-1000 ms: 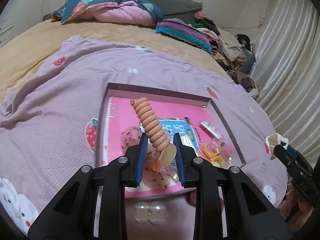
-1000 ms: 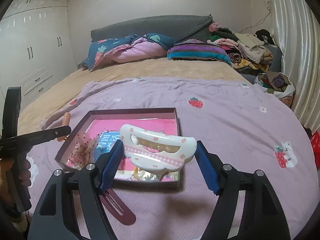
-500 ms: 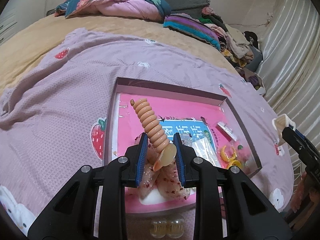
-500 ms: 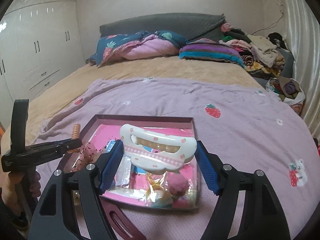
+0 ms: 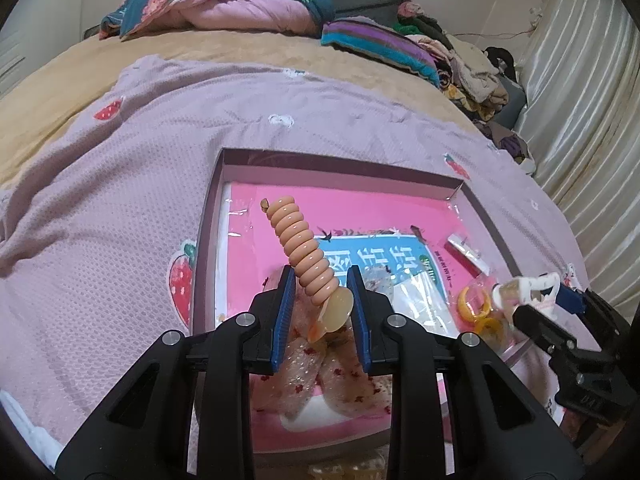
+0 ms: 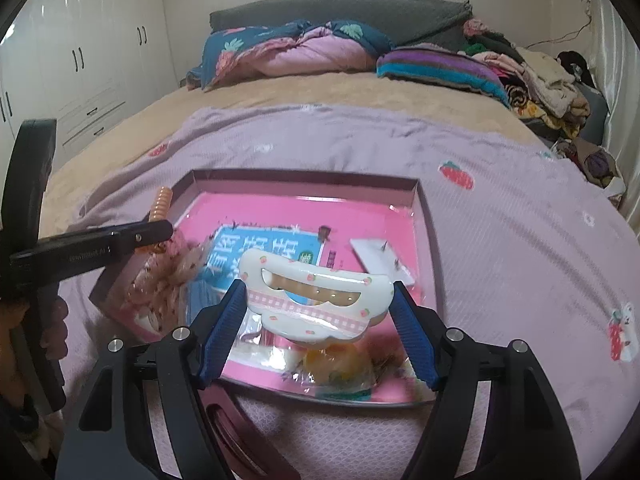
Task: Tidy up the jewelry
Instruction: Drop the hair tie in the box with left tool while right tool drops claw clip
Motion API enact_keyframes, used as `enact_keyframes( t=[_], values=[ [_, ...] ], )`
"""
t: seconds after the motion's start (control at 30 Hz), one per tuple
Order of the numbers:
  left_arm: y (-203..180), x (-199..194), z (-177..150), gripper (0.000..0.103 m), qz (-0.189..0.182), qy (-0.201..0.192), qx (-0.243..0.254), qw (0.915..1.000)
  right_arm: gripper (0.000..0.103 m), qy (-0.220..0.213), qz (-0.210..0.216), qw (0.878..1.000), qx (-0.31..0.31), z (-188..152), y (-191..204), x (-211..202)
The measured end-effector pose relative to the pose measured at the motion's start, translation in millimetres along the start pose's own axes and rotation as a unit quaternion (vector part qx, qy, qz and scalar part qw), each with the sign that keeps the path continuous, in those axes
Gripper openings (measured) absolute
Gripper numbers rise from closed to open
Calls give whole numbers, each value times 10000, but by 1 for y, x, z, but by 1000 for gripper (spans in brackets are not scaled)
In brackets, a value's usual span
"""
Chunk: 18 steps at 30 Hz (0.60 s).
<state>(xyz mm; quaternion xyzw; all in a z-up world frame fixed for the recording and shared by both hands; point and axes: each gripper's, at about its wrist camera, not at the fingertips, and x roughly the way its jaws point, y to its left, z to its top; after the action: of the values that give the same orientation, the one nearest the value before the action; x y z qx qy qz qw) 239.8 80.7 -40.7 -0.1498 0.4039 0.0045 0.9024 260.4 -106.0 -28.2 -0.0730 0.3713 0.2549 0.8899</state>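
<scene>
A wide bed (image 6: 280,104) filled the room, its tan cover under a lilac strawberry-print blanket (image 5: 120,184). At twelve o'clock stood a grey headboard (image 6: 340,10) with a bundled quilt (image 6: 296,54) and a striped pillow (image 6: 440,68). White wardrobes (image 6: 80,56) lined ten o'clock; pale curtains (image 5: 580,100) and piled clothes (image 6: 548,84) sat at two o'clock.

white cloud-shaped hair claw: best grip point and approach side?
Grip the white hair claw across its two narrow ends, coming from the near long side, as the right gripper does now. The body is long and curved with a central slot; pads on the end lobes keep it level above the tray.
</scene>
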Motion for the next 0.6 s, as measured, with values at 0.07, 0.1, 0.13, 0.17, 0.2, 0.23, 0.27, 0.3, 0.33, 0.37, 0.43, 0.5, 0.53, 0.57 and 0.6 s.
enact_keyframes(
  t=[0.07, 0.1, 0.13, 0.17, 0.2, 0.23, 0.27, 0.3, 0.33, 0.37, 0.43, 0.5, 0.53, 0.57, 0.6],
  values=[
    [1, 2, -1, 19, -3, 28, -3, 10000, 71, 73, 80, 9999, 29, -5, 2, 4],
    [1, 3, -1, 19, 1, 36, 1, 10000, 71, 110, 158, 9998, 47, -7, 3, 5],
    [0, 3, -1, 19, 9, 46, 7, 10000, 71, 143, 245, 9996, 53, -9, 5, 7],
    [0, 4, -2, 19, 6, 60, 10, 10000, 71, 154, 260, 9995, 39, -10, 6, 8],
    [0, 5, -2, 19, 8, 70, 12, 10000, 71, 165, 252, 9995, 1, -12, 8, 9],
    [-1, 6, -2, 19, 17, 85, 20, 10000, 71, 186, 242, 9995, -31, -14, 9, 10],
    [-1, 6, -2, 19, 19, 97, 29, 9999, 71, 205, 232, 9995, -40, -15, 10, 11],
    [-1, 7, -3, 19, 23, 107, 38, 9999, 71, 224, 219, 9995, -32, -16, 10, 12],
    [-2, 7, -3, 19, 25, 111, 40, 9999, 71, 244, 211, 9995, -16, -17, 10, 13],
    [-2, 7, -4, 19, 22, 115, 44, 9999, 71, 269, 194, 9994, 0, -19, 10, 14],
    [-3, 7, -3, 19, 26, 123, 62, 9999, 72, 298, 154, 9994, 7, -20, 9, 15],
    [-4, 8, -4, 19, 16, 134, 73, 9999, 72, 357, 142, 9993, 2, -23, 9, 17],
    [-4, 8, -4, 19, 11, 138, 82, 9999, 72, 374, 144, 9992, 5, -24, 9, 17],
    [-5, 7, -5, 19, 13, 142, 96, 9999, 72, 385, 157, 9991, 6, -25, 9, 18],
    [-5, 7, -5, 19, 15, 143, 106, 9998, 72, 386, 168, 9991, 2, -25, 9, 18]
  ],
)
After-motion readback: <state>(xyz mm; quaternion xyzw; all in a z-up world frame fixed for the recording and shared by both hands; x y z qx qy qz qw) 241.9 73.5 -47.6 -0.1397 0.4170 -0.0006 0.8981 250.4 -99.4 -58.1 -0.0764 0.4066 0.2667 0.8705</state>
